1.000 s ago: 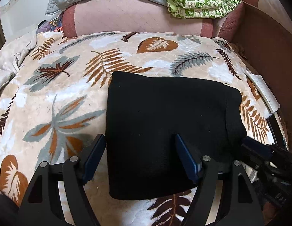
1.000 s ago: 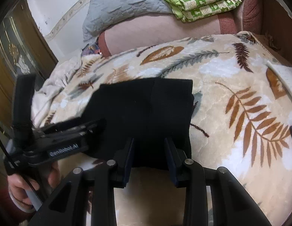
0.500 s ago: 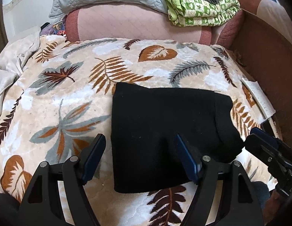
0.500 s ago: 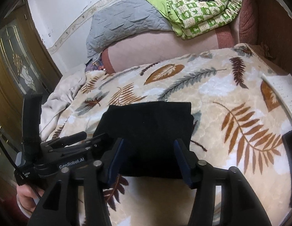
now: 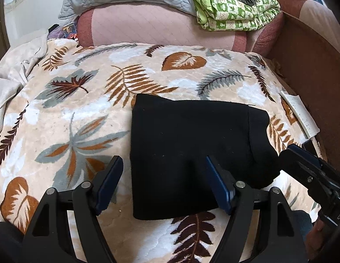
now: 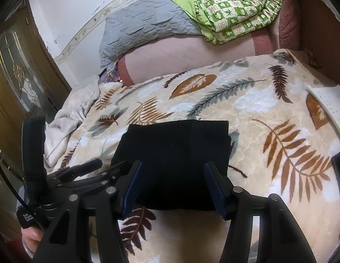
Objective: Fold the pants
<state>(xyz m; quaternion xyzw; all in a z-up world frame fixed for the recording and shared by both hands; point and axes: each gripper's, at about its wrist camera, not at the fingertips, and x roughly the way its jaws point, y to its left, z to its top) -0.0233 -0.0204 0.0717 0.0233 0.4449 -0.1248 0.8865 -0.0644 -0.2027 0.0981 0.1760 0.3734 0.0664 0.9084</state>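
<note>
Leaf-print blanket [image 5: 86,114] fills most of both views. Black pants [image 5: 192,149], folded into a compact rectangle, lie flat centre frame w/ nothing gripping them. Green checked quilt [image 6: 233,8] sits upper right on the pink bolster [image 5: 152,28]. Left gripper [image 5: 163,182] at bottom, fingers wide apart, empty. Right gripper [image 6: 173,186] likewise spread, empty.
</note>
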